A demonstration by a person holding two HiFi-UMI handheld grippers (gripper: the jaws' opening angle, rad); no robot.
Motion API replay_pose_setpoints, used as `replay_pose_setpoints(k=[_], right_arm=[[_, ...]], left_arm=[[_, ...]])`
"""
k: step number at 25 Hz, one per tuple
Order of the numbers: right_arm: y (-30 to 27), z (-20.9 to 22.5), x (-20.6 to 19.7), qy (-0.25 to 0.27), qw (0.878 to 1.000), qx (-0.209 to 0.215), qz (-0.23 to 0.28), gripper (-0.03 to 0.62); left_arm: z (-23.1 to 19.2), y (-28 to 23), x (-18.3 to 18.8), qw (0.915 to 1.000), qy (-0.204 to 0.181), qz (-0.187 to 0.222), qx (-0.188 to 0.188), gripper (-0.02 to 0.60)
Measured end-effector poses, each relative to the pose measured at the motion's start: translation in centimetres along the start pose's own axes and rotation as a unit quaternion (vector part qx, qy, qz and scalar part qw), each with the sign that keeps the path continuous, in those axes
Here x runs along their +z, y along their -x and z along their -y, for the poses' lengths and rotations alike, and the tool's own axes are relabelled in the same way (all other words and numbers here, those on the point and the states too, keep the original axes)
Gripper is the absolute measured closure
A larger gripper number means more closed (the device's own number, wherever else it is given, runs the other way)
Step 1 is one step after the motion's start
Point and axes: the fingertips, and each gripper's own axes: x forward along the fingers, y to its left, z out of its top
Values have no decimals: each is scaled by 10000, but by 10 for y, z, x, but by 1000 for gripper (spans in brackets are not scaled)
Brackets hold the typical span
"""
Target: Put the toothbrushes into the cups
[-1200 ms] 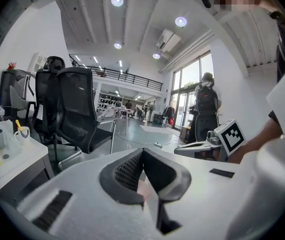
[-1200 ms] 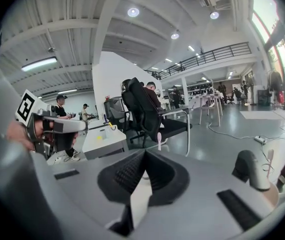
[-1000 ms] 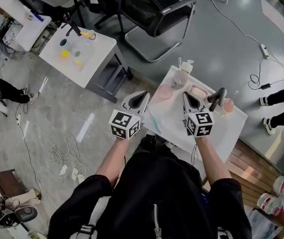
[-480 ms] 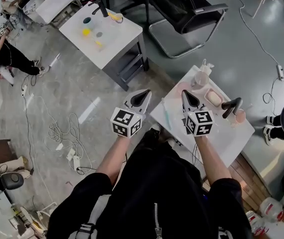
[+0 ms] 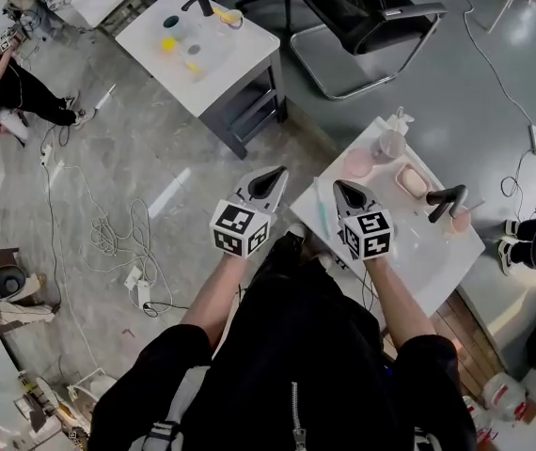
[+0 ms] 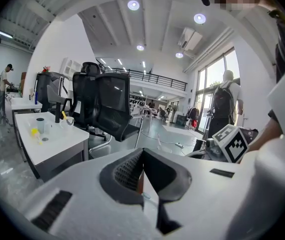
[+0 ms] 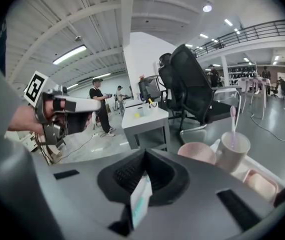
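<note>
Both shut tight and empty, the left hand-held gripper (image 5: 279, 173) and right hand-held gripper (image 5: 338, 185) have swung down to the worktop (image 5: 409, 252) edge. A toothbrush (image 5: 321, 209) lies at the right one's nine o'clock and the pink cup (image 5: 357, 163) at one o'clock, so pickup looks next.

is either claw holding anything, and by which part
Nothing is held: the left claw and the right claw are both shut and empty.
</note>
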Motion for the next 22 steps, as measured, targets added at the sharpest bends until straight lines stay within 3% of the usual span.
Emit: replay_pose_setpoints(k=[9, 15, 22], right_arm=[[-31, -12, -73, -86, 9912, 265, -1296, 556], [-44, -13, -125, -159, 9655, 335, -2577, 471], [-54, -12, -141, 3, 9488, 261, -3148, 437]], left_arm=[[-15, 12, -14, 9997, 137, -37, 184, 580], [-29, 23, -19, 9991, 218, -20, 374, 580], [-33, 31, -18, 9988, 213, -4, 452, 580]])
